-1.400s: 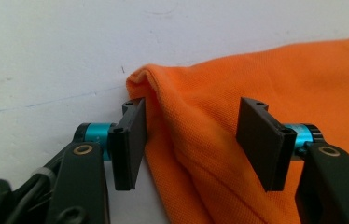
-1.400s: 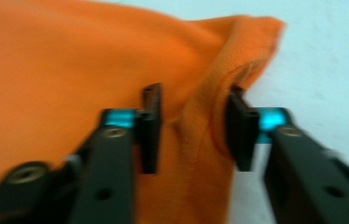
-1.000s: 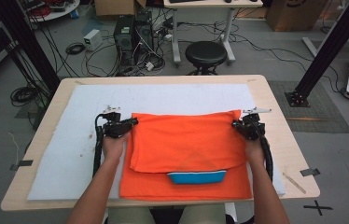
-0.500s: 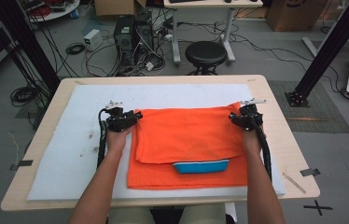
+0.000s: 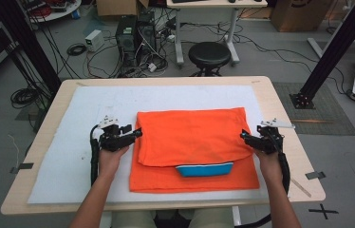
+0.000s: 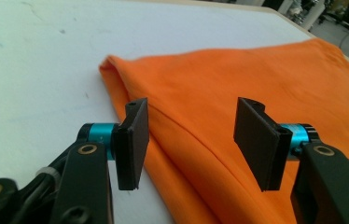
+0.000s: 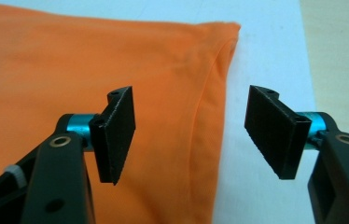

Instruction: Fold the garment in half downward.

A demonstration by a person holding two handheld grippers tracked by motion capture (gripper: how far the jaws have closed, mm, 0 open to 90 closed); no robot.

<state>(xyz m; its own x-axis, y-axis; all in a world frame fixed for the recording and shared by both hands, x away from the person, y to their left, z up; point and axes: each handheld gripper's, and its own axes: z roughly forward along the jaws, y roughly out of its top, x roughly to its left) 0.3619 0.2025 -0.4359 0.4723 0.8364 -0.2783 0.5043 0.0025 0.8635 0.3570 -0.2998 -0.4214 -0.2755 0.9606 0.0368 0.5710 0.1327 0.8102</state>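
Orange garment [image 5: 192, 137] is laid folded on white mat [image 5: 71, 156], blue collar [image 5: 204, 169] exposed at front; left gripper [image 5: 135, 134] and right gripper [image 5: 245, 136] are held open at its side edges.

A light wooden counter [image 5: 280, 102] stands on a grey floor [image 5: 95, 61], with a white mat [image 5: 85, 114] over most of its top. Behind it, a round black stool [image 5: 209, 53] sits before a white-legged desk [image 5: 204, 4]. A dark computer tower [image 5: 127, 35] stands among tangled cables [image 5: 76, 50]. Black frame posts [image 5: 332, 47] slant down at both sides, and cardboard boxes [image 5: 292, 14] sit far back.
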